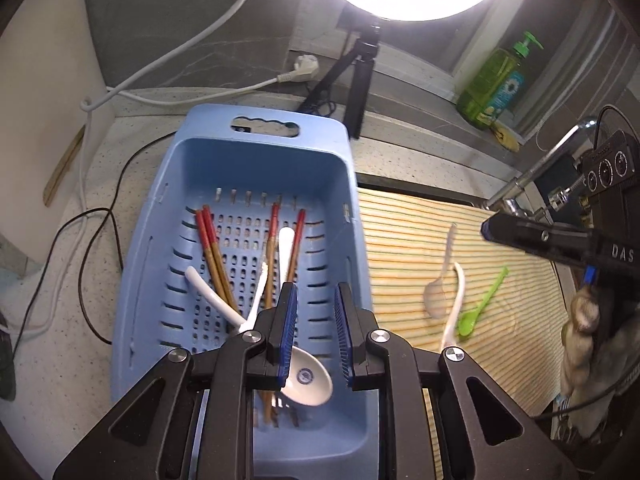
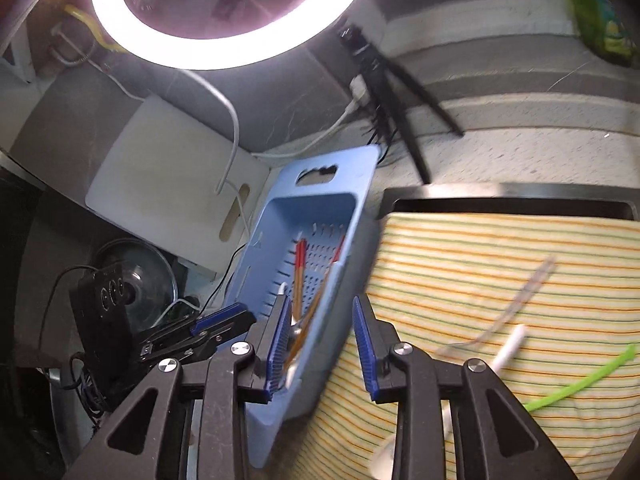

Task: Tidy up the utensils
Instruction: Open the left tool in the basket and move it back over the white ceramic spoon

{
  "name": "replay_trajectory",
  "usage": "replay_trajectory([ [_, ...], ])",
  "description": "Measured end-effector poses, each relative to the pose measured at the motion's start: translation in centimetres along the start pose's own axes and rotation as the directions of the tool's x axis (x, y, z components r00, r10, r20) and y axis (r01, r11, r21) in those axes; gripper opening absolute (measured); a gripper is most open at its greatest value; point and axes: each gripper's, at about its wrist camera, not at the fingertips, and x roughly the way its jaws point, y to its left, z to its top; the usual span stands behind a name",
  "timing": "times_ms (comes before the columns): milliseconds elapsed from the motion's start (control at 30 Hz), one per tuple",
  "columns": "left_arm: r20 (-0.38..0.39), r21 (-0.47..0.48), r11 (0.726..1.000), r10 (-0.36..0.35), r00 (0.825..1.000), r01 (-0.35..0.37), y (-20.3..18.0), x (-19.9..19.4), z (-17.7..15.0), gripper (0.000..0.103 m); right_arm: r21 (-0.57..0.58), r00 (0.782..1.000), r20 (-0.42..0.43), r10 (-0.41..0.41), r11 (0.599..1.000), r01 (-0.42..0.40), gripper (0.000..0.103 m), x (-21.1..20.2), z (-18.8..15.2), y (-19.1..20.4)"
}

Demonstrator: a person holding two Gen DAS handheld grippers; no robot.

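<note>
Hovering w/ jaws apart: left gripper (image 1: 316, 334) over blue basket (image 1: 168, 280), right gripper (image 2: 322, 350) marked "DAS"

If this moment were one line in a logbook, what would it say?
left gripper: open over blue basket | right gripper: open, empty | green spoon: on striped cloth

Blue perforated plastic basket (image 1: 256, 168) sits on the counter, just left of the striped cloth mat (image 1: 404, 224). In the basket: red-tipped wooden chopsticks (image 1: 212, 256) and white ceramic spoons (image 1: 308, 380). On the mat, right of the basket: clear plastic spoon (image 1: 440, 284), white spoon (image 1: 456, 300), green plastic spoon (image 1: 480, 308). Ring light on tripod (image 1: 360, 80) stands behind the basket.
</note>
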Motion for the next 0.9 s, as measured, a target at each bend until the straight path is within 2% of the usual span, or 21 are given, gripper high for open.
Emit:
replay_trajectory([
  [167, 0.000, 0.043, 0.999, -0.031, 1.000, 0.031, -2.8, -0.4, -1.2, 0.018, 0.003, 0.998, 0.049, -0.031, 1.000, 0.031, 0.031, -4.5, -0.8, -3.3],
  [267, -0.014, 0.071, 0.996, -0.051, 0.999, 0.051, -4.8, -0.1, -2.0, 0.023, 0.009, 1.000, 0.019, -0.022, 1.000, 0.022, 0.039, -6.4, -1.8, -5.1],
  [300, -0.022, 0.080, 0.995, -0.058, 0.998, 0.060, -5.4, 0.0, -2.3, 0.026, 0.006, 0.999, 0.007, -0.039, 0.999, 0.039, 0.039, -6.8, -2.2, -5.7],
  [467, -0.065, 0.130, 0.988, -0.069, 0.996, 0.077, -8.4, 1.0, -3.8, 0.028, 0.020, 0.993, -0.068, -0.100, 0.995, 0.101, 0.039, -7.8, -4.7, -8.5],
  [567, -0.084, 0.145, 0.986, -0.070, 0.994, 0.082, -9.8, 1.5, -4.8, 0.039, 0.087, 0.992, -0.094, -0.079, 0.992, 0.087, 0.039, -7.7, -6.0, -10.4],
  [733, -0.108, 0.197, 0.978, -0.049, 0.993, 0.070, -12.2, 1.6, -7.1, 0.042, 0.142, 0.992, -0.122, -0.021, 0.989, 0.038, 0.039, -7.3, -7.2, -11.6],
  [800, -0.117, 0.219, 0.974, -0.034, 0.993, 0.060, -13.0, 1.8, -8.0, 0.050, 0.146, 0.993, -0.119, 0.000, 0.989, 0.017, 0.039, -7.2, -7.3, -11.5],
  [900, -0.147, 0.228, 0.972, -0.031, 0.989, 0.065, -13.7, 2.5, -9.0, 0.051, 0.145, 0.992, -0.122, 0.036, 0.989, -0.018, 0.039, -6.4, -6.7, -11.1],
])
